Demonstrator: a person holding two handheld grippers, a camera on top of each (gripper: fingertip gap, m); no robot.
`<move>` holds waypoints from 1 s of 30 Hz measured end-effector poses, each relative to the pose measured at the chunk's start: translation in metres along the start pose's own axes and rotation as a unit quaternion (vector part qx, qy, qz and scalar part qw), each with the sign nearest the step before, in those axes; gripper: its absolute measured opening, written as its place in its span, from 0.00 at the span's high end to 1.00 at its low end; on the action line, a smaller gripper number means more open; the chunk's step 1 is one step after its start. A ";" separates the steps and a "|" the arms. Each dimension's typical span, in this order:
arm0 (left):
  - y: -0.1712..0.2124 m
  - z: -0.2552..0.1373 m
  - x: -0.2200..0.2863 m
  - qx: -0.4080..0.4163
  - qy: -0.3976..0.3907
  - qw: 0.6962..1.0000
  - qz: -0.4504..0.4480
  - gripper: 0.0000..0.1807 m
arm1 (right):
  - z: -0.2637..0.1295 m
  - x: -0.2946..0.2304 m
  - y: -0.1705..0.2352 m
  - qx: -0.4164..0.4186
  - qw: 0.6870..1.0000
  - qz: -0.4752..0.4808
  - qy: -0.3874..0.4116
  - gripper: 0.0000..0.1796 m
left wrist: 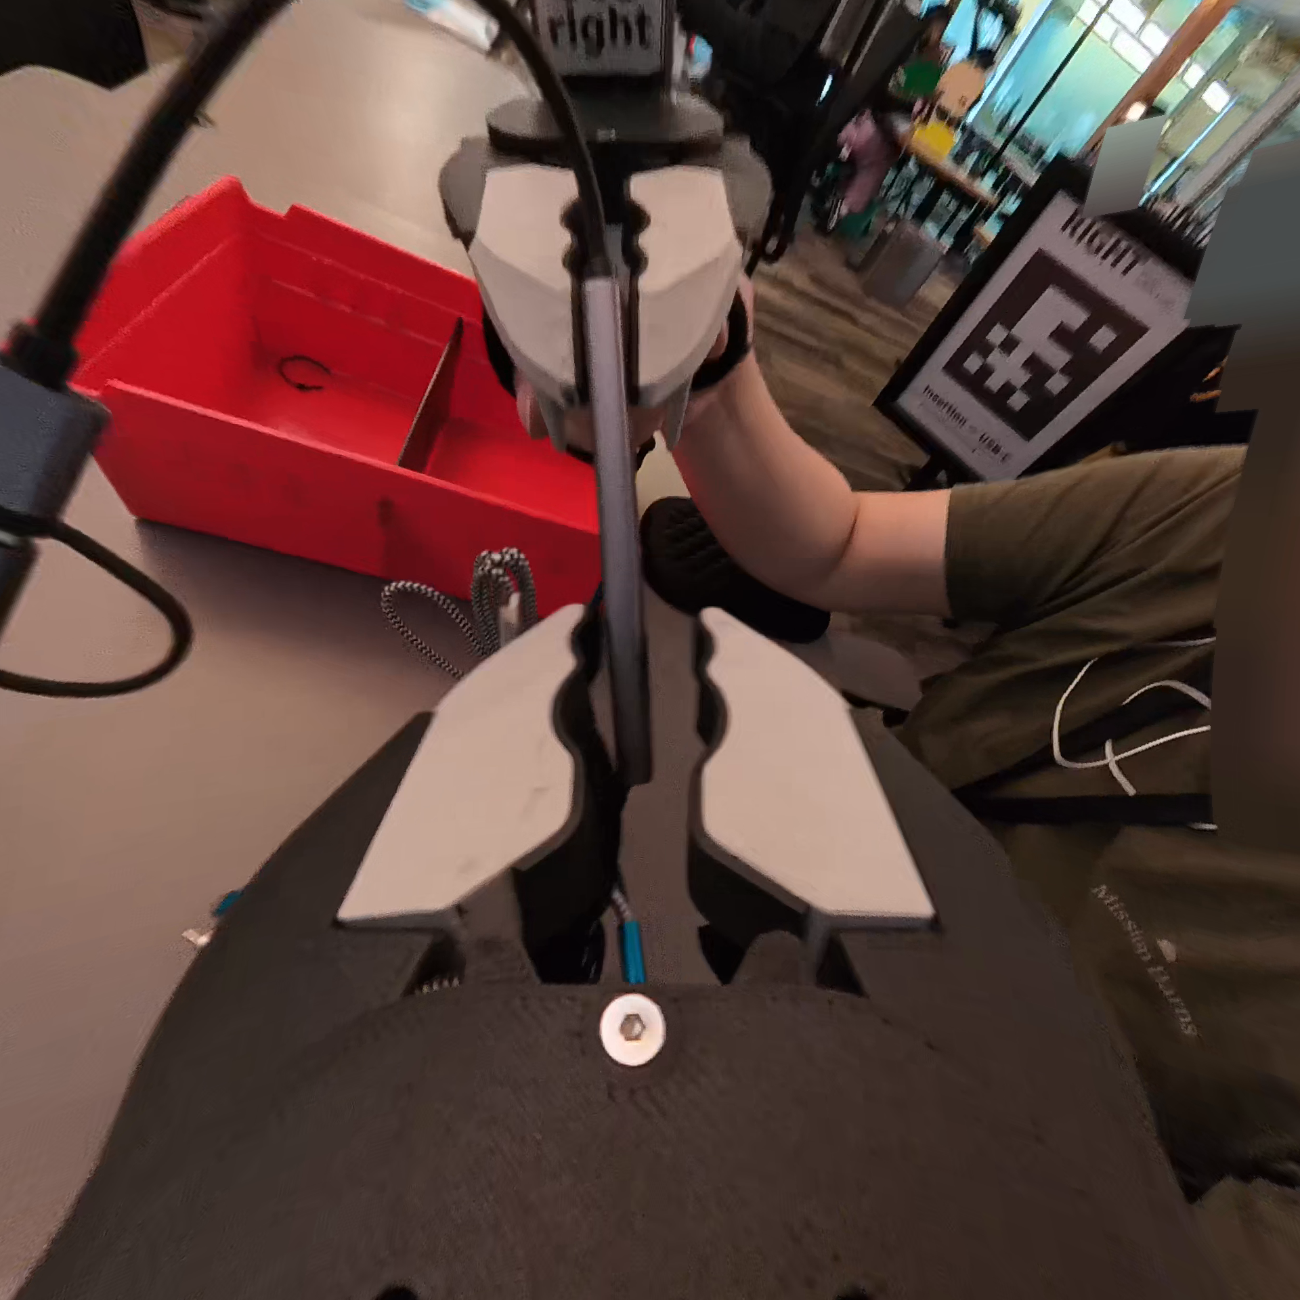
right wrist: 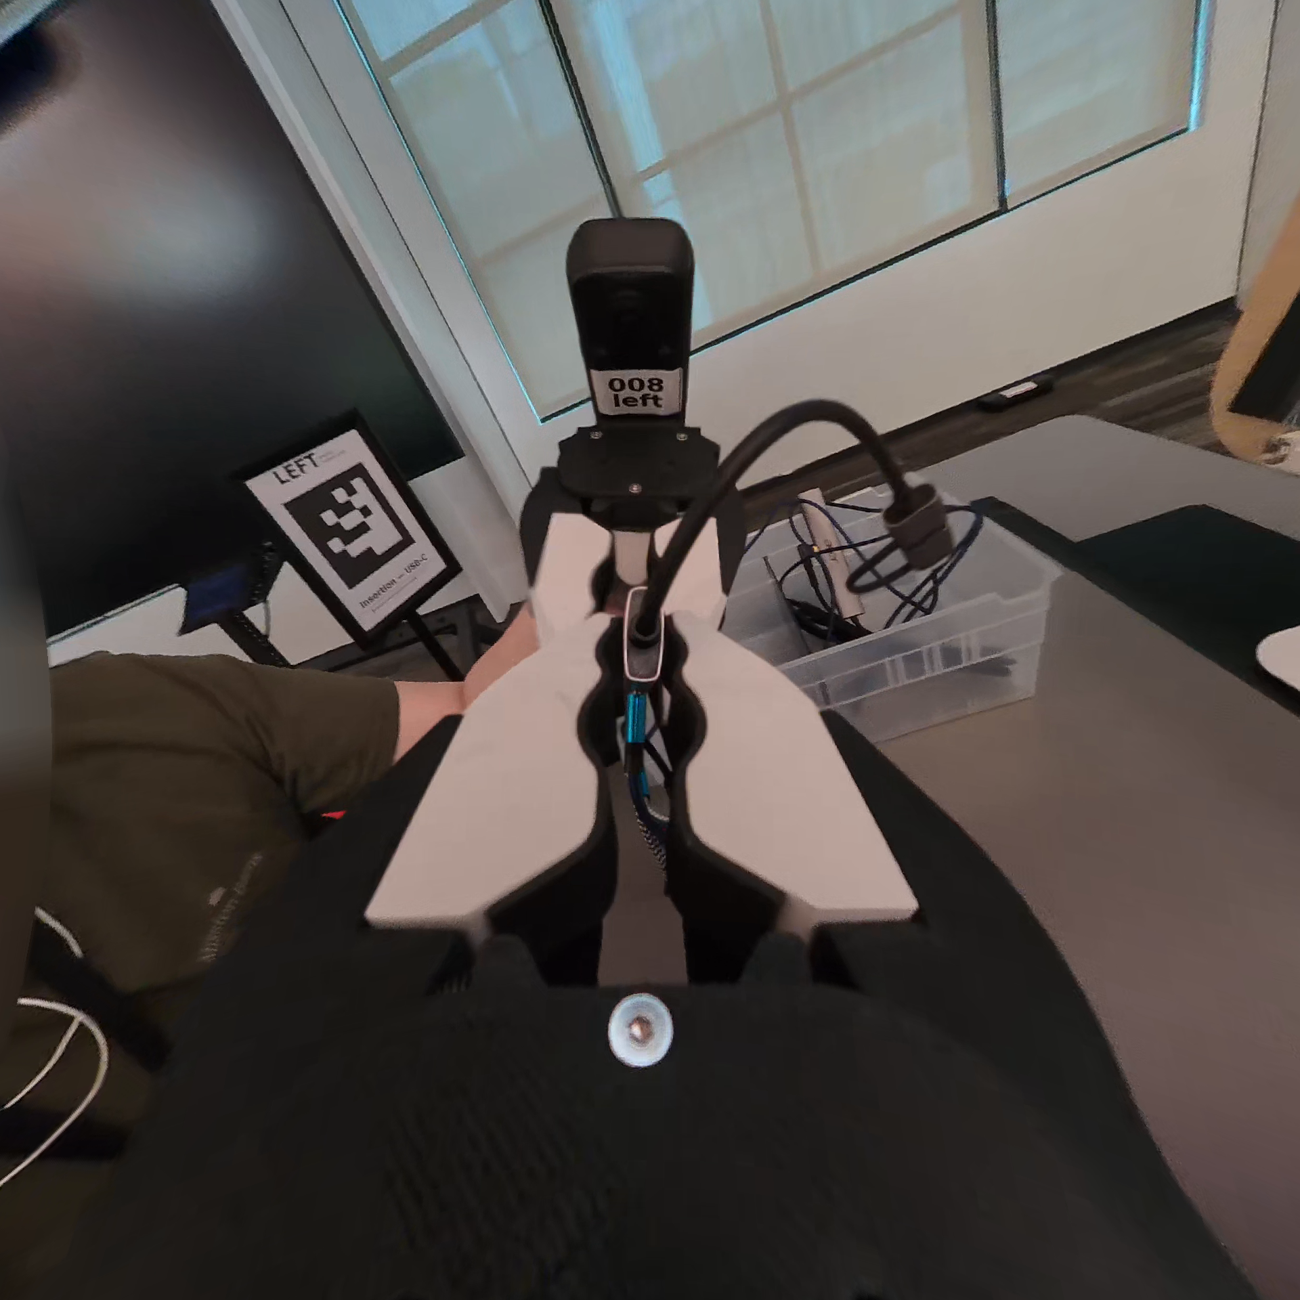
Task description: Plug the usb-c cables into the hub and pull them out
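Hub [left wrist: 619, 527] – a slim grey bar – hangs in the air between the 2 grippers, above the grey surface [left wrist: 211, 774]. Its far end in the left wrist view is pinched between the fingers of the right gripper [right wrist: 639, 626], which are closed tight on it. A thick black cable [left wrist: 563, 105] comes out of that end and arcs up and away to a bulky black plug. The left gripper [left wrist: 644, 619] stands partly spread: the hub's other end lies in the gap between its fingers, close to the left-hand one, with clear space on the other side. A blue plug [left wrist: 633, 953] on a braided cable sits deep in that gap, just under the hub – whether it is seated in a port cannot be told. A red bin [left wrist: 281, 352] with a divider rests on the surface behind, with a loop of black-and-white braided cable [left wrist: 422, 612] just in front of it. In the right wrist view a clear bin [right wrist: 914, 633] holds tangled cables.
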State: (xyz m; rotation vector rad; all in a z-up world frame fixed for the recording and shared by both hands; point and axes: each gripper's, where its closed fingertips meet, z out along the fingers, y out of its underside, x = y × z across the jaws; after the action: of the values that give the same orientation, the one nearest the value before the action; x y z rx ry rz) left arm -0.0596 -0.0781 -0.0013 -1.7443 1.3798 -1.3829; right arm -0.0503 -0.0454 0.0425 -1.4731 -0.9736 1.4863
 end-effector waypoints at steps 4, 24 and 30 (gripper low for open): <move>0.000 0.003 -0.002 0.004 0.009 1.000 -0.018 0.83 | 0.005 -0.006 0.003 -0.019 0.999 -0.030 0.009 0.95; -0.039 -0.034 -0.002 0.127 -0.013 0.992 -0.004 0.95 | 0.025 0.002 -0.016 0.158 0.987 -0.001 -0.008 0.93; -0.040 -0.032 -0.003 0.131 -0.015 0.991 -0.006 0.95 | 0.032 0.000 -0.012 0.168 0.985 0.006 -0.022 0.97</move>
State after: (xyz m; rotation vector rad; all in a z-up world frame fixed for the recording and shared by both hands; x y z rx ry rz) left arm -0.0729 -0.0549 0.0427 -1.5960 1.1163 -1.4651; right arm -0.0817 -0.0408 0.0543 -1.2083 -0.6965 1.6079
